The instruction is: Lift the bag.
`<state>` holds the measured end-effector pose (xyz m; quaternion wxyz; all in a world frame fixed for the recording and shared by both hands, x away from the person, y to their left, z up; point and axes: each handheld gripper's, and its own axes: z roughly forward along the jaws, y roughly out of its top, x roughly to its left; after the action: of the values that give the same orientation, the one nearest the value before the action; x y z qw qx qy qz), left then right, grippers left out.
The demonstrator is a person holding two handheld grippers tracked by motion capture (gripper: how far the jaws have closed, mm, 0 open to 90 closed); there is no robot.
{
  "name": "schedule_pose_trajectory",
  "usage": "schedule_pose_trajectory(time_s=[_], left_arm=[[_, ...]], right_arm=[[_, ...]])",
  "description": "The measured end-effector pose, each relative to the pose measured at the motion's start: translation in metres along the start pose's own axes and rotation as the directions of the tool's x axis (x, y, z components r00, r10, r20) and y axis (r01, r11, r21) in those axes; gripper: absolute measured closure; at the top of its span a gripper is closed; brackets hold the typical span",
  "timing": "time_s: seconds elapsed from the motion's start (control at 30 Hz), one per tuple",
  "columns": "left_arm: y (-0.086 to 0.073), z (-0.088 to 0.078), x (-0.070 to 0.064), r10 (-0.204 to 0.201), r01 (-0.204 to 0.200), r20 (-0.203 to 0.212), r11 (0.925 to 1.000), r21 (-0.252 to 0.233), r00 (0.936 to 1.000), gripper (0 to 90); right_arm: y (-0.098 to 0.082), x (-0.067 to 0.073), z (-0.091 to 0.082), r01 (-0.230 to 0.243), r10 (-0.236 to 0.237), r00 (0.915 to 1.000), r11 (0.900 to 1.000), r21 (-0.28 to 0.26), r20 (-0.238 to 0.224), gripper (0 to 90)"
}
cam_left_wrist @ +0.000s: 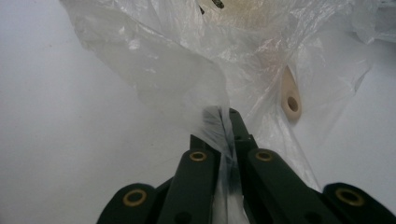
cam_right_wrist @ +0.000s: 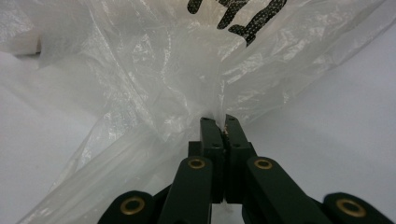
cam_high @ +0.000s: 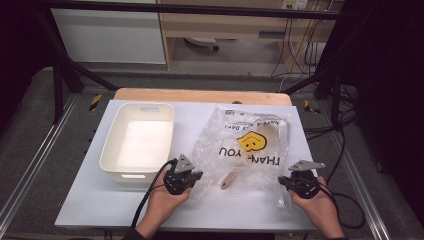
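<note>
My left gripper has its jaws clamped tight on a fold of the clear plastic bag, and in the left gripper view the thin film runs pinched between my two black jaws. My right gripper is closed on the bag's other near corner, with the crinkled plastic bunched right at its tips. The bag lies spread on the white table between my hands, its yellow smiley face and black lettering facing up. A small wooden spoon handle with a hole in its end lies inside the bag, near my left gripper. A white bin sits just left of the bag.
</note>
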<state>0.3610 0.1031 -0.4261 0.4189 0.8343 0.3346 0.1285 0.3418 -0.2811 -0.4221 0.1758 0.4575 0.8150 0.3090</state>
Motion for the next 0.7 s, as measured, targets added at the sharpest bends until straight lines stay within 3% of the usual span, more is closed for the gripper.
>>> schedule_pose_trajectory(time_s=[0.23,0.5,0.6,0.7], left_arm=[[0.006,-0.003,0.003,-0.008,0.008,0.008,0.9999,-0.007,0.9999,90.0],[0.001,0.003,-0.001,0.006,-0.006,0.011,0.9999,0.013,0.9999,90.0],[0.000,0.003,-0.002,0.010,-0.011,0.014,0.9998,0.016,0.9998,90.0],[-0.001,0.004,-0.002,0.010,-0.011,0.015,0.9998,0.017,0.9998,90.0]], right_arm=[[0.002,0.000,-0.002,0.008,-0.008,1.0000,1.000,-0.005,0.004,90.0],[-0.006,0.007,0.014,0.014,-0.014,0.9998,0.999,0.031,-0.011,90.0],[-0.009,0.007,0.016,-0.004,0.004,0.9999,1.000,0.021,-0.014,82.1],[-0.010,0.007,0.016,-0.038,0.038,0.9992,0.999,0.012,-0.011,62.9]])
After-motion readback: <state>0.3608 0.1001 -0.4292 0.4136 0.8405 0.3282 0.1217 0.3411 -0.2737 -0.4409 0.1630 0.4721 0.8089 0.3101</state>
